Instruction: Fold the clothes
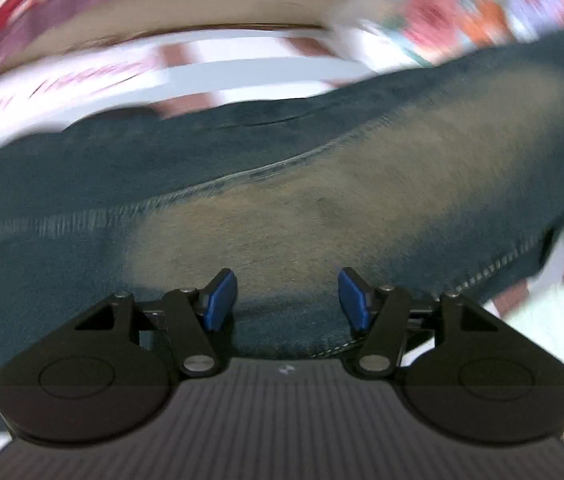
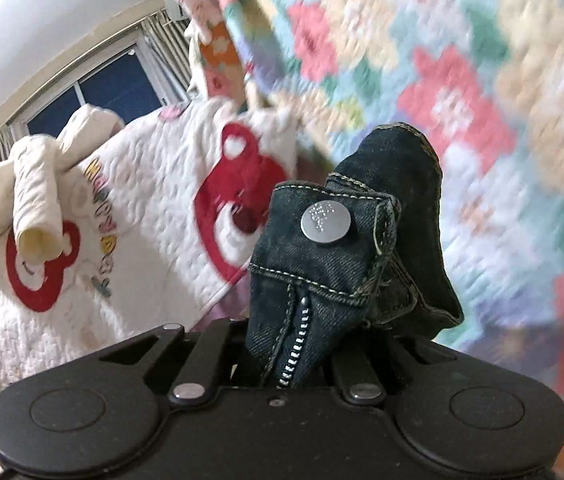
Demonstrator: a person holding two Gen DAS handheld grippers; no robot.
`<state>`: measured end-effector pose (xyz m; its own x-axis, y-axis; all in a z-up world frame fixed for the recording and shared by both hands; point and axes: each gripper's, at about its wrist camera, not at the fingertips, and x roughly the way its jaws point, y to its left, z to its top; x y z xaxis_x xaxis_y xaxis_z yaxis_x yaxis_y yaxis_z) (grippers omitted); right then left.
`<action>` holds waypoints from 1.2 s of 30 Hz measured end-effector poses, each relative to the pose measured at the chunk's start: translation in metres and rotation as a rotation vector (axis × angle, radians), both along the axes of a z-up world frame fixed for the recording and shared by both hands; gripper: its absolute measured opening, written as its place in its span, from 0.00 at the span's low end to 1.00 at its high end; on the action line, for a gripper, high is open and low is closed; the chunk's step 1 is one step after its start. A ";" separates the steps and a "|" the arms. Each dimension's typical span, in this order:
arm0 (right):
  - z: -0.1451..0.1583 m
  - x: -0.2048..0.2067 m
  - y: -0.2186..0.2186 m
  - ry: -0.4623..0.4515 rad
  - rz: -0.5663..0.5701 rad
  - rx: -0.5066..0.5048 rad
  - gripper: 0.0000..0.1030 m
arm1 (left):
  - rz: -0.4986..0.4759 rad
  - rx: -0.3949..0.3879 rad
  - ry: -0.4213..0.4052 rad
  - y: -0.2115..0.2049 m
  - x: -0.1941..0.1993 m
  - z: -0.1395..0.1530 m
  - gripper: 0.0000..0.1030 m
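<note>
The jeans [image 1: 282, 184] fill the left wrist view as a broad band of dark denim with a faded, worn patch in the middle and a pale stitched seam [image 1: 241, 176] running from lower left up toward the right; the band's long axis follows that same slant, its high end at the right edge of the frame. Here the left tool [image 1: 288, 298] has its blue-padded fingers [image 1: 221, 300] spread well apart over the cloth, nothing between them. Behind the denim there are only blurred streaks of white, red and flowered fabric. The right wrist view gives what the left one lacks: the waistband end of the jeans [image 2: 322, 264], with a silver button [image 2: 326, 223] on the band and a metal zipper [image 2: 296, 344] running down into the right tool [image 2: 282, 376]. That tool is clamped on the denim at the fly, its fingertips hidden under the cloth, and the waistband corner sticks up and away from the camera. To the left lies a white quilt [image 2: 141, 200] printed with red bears, with a window [image 2: 93, 92] beyond it; to the right a flowered blanket [image 2: 462, 80] shows blurred.
</note>
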<state>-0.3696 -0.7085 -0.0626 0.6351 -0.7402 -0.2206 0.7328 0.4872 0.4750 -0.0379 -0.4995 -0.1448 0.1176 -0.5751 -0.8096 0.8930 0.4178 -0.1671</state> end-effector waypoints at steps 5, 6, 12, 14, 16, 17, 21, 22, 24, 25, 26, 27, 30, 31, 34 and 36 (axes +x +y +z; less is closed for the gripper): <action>0.021 -0.043 -0.003 0.057 -0.040 -0.005 0.09 | -0.292 0.089 -0.191 -0.037 -0.072 0.004 0.54; 0.016 -0.049 -0.005 0.076 -0.058 0.024 0.09 | -0.273 0.069 -0.154 -0.035 -0.069 0.006 0.54; 0.009 -0.047 0.002 0.112 -0.055 0.107 0.10 | -0.144 -0.102 0.055 0.006 -0.033 0.031 0.57; 0.014 -0.037 0.004 0.087 -0.039 0.109 0.10 | -0.060 -0.122 -0.020 0.028 -0.018 0.044 0.58; 0.021 -0.024 0.008 0.066 -0.010 0.099 0.10 | 0.084 -0.085 -0.120 0.051 0.006 0.049 0.65; 0.026 -0.012 0.011 0.064 0.017 0.089 0.10 | 0.134 -0.059 -0.150 0.064 0.020 0.049 0.65; 0.049 0.040 0.024 0.065 0.123 0.046 0.10 | 0.317 0.017 -0.227 0.135 0.087 0.042 0.65; 0.056 0.056 0.030 0.077 0.150 0.030 0.10 | 0.369 0.040 -0.249 0.155 0.104 0.039 0.65; 0.068 0.090 0.041 0.091 0.225 -0.002 0.10 | 0.462 0.098 -0.299 0.198 0.140 0.030 0.66; 0.073 0.109 0.048 0.099 0.270 -0.008 0.10 | 0.507 0.124 -0.292 0.219 0.158 0.024 0.66; 0.078 0.127 0.055 0.110 0.310 -0.012 0.10 | 0.549 0.149 -0.284 0.240 0.175 0.019 0.66; 0.082 0.145 0.063 0.121 0.350 -0.016 0.10 | 0.574 0.156 -0.253 0.258 0.188 0.013 0.66; 0.085 0.212 0.090 0.161 0.472 -0.016 0.10 | 0.626 0.111 -0.164 0.288 0.201 -0.001 0.66; 0.084 0.235 0.100 0.177 0.511 -0.015 0.10 | 0.643 0.096 -0.134 0.298 0.205 -0.006 0.66; 0.067 0.299 0.125 0.226 0.622 0.032 0.09 | 0.691 0.052 -0.047 0.327 0.217 -0.020 0.66; 0.047 0.346 0.140 0.279 0.680 0.084 0.09 | 0.680 0.033 -0.038 0.324 0.221 -0.017 0.66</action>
